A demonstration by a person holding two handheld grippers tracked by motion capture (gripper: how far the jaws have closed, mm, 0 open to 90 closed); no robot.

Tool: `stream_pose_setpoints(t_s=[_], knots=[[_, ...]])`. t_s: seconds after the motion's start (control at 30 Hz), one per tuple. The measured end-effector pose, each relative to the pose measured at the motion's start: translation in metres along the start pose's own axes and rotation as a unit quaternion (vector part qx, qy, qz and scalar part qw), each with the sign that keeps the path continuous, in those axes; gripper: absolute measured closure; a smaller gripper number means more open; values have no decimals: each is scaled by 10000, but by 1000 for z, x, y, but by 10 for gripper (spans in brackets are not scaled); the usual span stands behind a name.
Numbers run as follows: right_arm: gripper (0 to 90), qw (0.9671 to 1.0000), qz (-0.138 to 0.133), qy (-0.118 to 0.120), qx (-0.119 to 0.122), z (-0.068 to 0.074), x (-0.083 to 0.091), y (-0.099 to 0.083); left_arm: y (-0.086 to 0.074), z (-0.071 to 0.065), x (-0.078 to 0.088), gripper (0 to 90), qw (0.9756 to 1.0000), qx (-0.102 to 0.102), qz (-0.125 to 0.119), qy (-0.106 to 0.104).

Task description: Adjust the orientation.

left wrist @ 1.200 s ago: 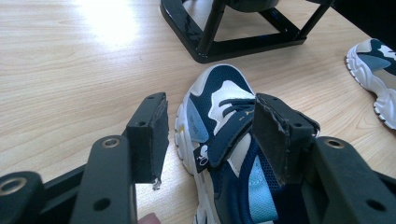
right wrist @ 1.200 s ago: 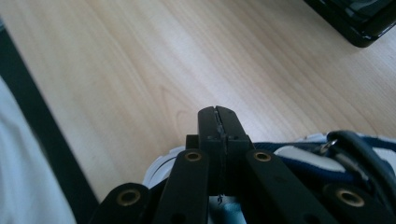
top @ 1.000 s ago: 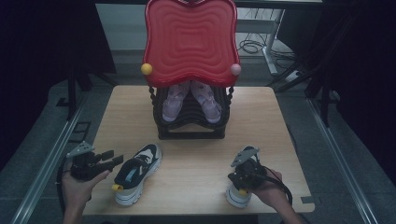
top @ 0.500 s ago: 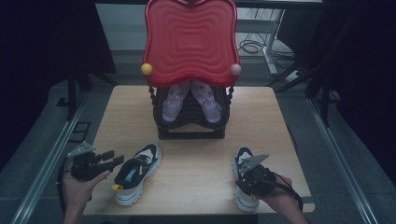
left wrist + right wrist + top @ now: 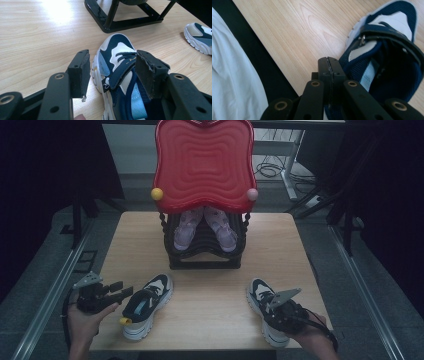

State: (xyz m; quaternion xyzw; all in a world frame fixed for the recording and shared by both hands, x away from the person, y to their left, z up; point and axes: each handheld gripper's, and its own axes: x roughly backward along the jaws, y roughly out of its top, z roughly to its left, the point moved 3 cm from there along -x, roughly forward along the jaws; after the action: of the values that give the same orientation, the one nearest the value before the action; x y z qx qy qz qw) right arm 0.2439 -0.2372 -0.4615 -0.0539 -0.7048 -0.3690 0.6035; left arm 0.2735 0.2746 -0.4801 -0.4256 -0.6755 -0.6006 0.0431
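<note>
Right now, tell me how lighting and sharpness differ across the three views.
High view: dim, dark surroundings, table evenly lit. Left gripper view: bright glare on the wood at top, left sneaker sharp. Right gripper view: evenly lit, no glare; right sneaker slightly soft.

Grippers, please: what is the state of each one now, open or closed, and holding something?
Left gripper: open, jaws either side of the left sneaker, not gripping.
Right gripper: closed at the right sneaker's collar; grip cannot be told.

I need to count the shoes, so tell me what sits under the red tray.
Under the red tray, a pair of lilac shoes rests on the black rack, toes toward the person. The tray hides their heels and anything behind them.
</note>
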Motion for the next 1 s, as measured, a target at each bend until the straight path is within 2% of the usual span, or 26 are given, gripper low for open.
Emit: stream_pose_setpoints(t_s=[0.33,0.57,0.77,1.0], knots=[[894,9996,100,-201,-144,-10,10,-17,0,0,0,462,10000,-1,12,8],[894,9996,-27,-242,-133,-8,8,-19,0,-2,-2,462,10000,-16,37,-16],[893,9985,-540,-111,-74,-8,9,-11,1,-5,0,462,10000,-46,8,-46],[893,9932,-1153,-73,-174,-16,14,-3,3,-10,2,460,9998,-68,1,-198]])
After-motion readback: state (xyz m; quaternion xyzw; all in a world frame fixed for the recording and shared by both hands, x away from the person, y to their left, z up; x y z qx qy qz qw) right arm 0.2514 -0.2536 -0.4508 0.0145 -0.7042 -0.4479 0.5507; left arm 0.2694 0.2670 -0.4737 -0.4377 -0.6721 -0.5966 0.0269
